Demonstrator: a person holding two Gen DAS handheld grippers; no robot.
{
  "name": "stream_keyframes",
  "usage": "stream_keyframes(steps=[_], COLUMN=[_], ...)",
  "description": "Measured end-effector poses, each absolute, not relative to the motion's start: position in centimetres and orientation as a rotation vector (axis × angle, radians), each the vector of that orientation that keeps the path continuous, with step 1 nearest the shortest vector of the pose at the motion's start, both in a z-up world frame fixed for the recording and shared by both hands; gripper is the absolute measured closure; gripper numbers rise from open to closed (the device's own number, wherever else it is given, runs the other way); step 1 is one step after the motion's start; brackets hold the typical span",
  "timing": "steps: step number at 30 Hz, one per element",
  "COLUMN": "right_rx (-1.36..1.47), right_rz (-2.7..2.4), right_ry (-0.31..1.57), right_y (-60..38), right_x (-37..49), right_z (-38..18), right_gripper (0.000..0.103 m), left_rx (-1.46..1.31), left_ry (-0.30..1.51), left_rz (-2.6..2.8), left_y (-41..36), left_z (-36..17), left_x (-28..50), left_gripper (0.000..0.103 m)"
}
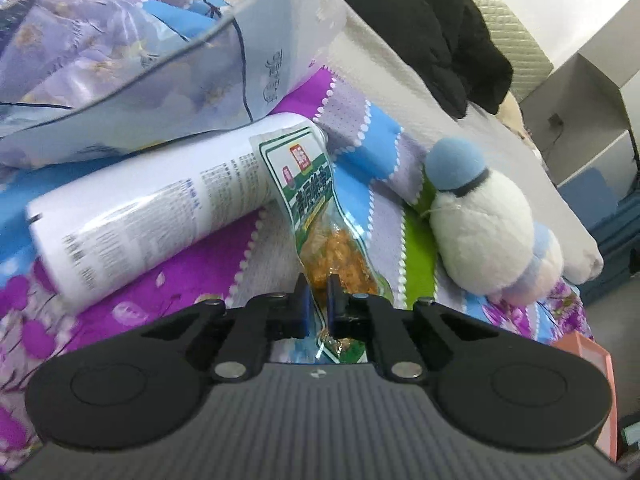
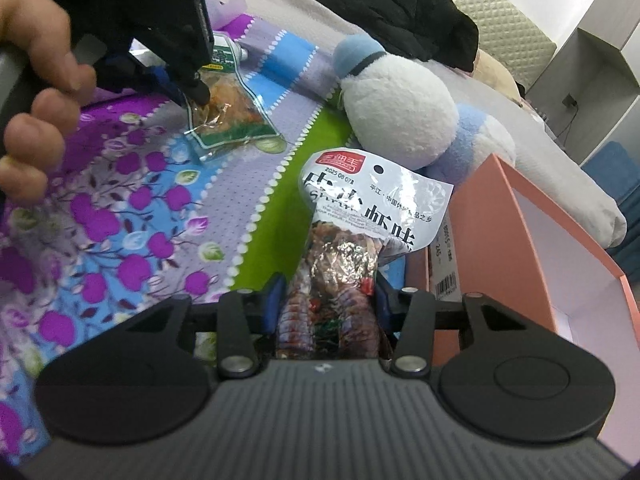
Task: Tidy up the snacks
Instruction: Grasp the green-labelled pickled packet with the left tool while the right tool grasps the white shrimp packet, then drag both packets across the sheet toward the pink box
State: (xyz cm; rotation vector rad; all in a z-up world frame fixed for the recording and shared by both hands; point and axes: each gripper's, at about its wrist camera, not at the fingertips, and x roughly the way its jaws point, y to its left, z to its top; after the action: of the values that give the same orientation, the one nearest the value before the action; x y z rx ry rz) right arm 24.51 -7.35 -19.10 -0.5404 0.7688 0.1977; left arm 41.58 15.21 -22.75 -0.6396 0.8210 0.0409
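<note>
Beside the plush toy (image 1: 482, 232) on the patchwork bedspread (image 1: 192, 276), much is only partly readable; the white spray can (image 1: 160, 208) lying left of the toy has blurred print, and its far end is covered by the green snack packet (image 1: 316, 208); the floral bag (image 1: 120, 64) behind the can runs out of view at the left edge; the black garment (image 1: 424, 36) beyond the toy is a dark shape without detail; the left gripper (image 1: 318, 284) has its jaws pinched tight on the green snack packet's lower part, left of the toy, the packet's bottom end hidden behind the gripper body; in the right wrist view a hand (image 2: 40, 92) holding that gripper is cropped at the left edge; the right gripper (image 2: 328, 292), in front of the toy, is clamped partway closed on the silver snack packet (image 2: 360, 216), whose lower half is crumpled and hard to read; the pink box (image 2: 520, 240) right of the toy is cut off by the gripper body, its interior partly unseen
</note>
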Motion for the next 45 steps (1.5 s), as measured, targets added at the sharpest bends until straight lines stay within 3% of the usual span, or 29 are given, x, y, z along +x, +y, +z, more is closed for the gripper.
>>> stream_keyframes(steps=[33, 45], right_rx=[-0.416, -0.305], right_rz=[0.319, 0.325], right_ry=[0.820, 0.853], right_y=[-11.0, -14.3], right_x=[8.8, 7.3], right_z=[-14.4, -16.7], right_gripper=[0.056, 0.056], left_rx=[-0.614, -0.594], left_ry=[0.940, 1.002], left_rz=[-0.057, -0.006], left_y=[12.0, 11.8], left_z=[-17.9, -20.4], left_x=[15.7, 11.9], left_gripper=[0.095, 0.094])
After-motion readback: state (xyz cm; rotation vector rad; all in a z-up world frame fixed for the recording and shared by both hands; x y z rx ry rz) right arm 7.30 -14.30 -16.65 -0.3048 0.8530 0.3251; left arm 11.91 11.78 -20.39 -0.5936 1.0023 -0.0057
